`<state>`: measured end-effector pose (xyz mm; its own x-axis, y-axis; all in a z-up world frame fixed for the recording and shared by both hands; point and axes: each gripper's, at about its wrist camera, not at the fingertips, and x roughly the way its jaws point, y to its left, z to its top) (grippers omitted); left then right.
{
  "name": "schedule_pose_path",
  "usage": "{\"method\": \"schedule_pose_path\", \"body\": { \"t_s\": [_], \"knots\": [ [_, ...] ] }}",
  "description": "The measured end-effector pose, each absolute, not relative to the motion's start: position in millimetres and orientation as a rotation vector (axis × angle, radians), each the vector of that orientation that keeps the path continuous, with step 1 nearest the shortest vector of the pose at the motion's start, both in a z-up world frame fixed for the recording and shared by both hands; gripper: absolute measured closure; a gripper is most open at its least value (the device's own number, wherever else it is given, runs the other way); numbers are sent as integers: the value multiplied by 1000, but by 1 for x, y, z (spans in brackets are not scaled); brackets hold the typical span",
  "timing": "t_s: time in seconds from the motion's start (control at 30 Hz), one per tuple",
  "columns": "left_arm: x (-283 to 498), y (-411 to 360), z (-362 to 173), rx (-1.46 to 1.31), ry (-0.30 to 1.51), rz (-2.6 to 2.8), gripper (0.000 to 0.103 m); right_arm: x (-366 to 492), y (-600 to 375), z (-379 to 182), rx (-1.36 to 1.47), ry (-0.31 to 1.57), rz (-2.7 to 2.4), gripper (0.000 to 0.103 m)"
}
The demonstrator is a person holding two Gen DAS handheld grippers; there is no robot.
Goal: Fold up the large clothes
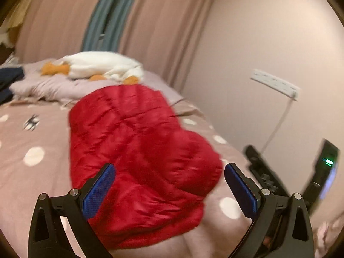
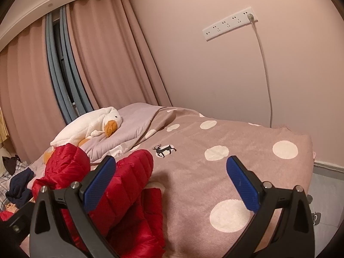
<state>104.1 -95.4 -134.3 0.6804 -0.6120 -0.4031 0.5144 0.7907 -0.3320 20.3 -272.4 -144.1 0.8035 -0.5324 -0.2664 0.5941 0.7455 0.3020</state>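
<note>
The left wrist view is motion-blurred; the red puffer jacket [image 2: 129, 193] runs behind the right gripper's left finger [image 2: 99, 185].

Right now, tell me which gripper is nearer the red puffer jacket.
Left. The left gripper hovers open directly over the red puffer jacket; the right gripper, also open, sits off its side over the dotted blanket.

Red quilted puffer jacket [image 1: 137, 150], bunched on bed

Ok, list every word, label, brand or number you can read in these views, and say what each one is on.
None: no readable text in either view.
The pink blanket carries only white dots and a black deer figure, no lettering.
The wall socket strip shows no readable marking.
The red puffer jacket shows no label; the left view is blurred.
</note>
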Motion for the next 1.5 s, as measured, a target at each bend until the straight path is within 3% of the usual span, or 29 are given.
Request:
{"method": "schedule_pose_path", "body": {
  "t_s": [0.6, 0.87, 1.1, 1.2, 1.27, 1.37, 1.5],
  "knots": [
    [175, -33, -174, -404, 619, -229, 3, 30, -234, -137, 218, 130, -551, 0],
    [202, -64, -225, -497, 898, -403, 3, 41, -237, -141, 227, 189, -540, 0],
    [176, -100, -215, -256, 771, -382, 3, 31, -228, -112, 218, 105, -401, 2],
    [175, -100, -217, -248, 764, -387, 3, 39, -220, -105, 209, 77, -300, 21],
    [176, -96, -218, -256, 768, -395, 3, 59, -219, -108, 221, 123, -245, 47],
    [175, -91, -218, -262, 770, -408, 3, 95, -225, -129, 236, 285, -267, 74],
    [183, -94, -219, -250, 788, -388, 3, 126, -255, -183, 368, 513, -340, 75]
  ]
}}
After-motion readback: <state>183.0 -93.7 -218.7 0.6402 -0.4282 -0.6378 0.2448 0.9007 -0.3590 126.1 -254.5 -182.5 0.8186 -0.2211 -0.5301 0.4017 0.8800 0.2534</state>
